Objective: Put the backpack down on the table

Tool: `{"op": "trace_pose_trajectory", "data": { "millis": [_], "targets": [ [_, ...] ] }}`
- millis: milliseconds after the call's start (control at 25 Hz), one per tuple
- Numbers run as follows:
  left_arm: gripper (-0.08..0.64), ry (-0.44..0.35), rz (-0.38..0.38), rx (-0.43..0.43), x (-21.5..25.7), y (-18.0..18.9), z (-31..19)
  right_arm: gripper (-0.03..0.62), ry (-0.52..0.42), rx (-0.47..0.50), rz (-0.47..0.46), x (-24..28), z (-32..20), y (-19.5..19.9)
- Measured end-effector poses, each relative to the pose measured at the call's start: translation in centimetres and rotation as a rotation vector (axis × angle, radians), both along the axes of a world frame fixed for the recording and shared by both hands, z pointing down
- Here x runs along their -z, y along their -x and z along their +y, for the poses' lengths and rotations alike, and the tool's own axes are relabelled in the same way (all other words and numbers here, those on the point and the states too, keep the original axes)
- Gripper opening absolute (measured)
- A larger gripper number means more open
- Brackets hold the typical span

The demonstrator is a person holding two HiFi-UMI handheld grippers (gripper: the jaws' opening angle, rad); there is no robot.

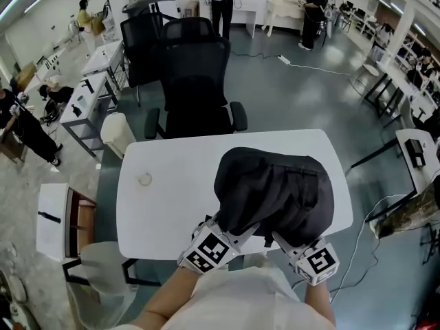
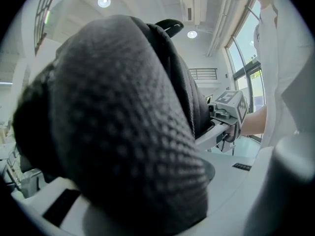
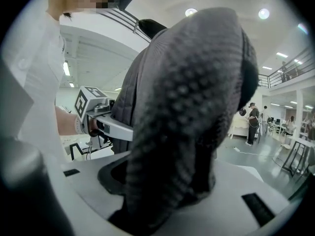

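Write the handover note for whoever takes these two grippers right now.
Left gripper: shut on a padded mesh strap of the backpack.
Right gripper: shut on the other strap.
Backpack: black, held by both grippers over the near right part of the white table; whether its bottom touches the top cannot be told.
Done: backpack is over the table.
Left: probably lower it until it rests, open both grippers, draw back.

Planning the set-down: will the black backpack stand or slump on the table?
Probably slumps: the backpack looks creased and sagging, so likely floppy. Its dimpled mesh strap looks grippy, so unlikely to slip in the jaws.
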State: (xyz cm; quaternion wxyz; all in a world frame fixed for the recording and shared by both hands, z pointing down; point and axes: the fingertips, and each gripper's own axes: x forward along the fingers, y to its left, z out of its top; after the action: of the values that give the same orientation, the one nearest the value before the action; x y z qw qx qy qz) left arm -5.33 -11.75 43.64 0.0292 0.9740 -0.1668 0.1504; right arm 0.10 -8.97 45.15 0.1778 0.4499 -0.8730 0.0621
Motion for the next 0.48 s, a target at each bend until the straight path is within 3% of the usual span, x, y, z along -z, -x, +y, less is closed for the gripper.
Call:
{"op": "trace_pose_trajectory", "data": {
  "millis": [480],
  "targets": [
    [0.138,0.027,-0.006,0.154,-0.7,-1.9,-7.1,0.199,0.022,0.171,-0.003,-0.7,-8.0,-2.2]
  ]
}}
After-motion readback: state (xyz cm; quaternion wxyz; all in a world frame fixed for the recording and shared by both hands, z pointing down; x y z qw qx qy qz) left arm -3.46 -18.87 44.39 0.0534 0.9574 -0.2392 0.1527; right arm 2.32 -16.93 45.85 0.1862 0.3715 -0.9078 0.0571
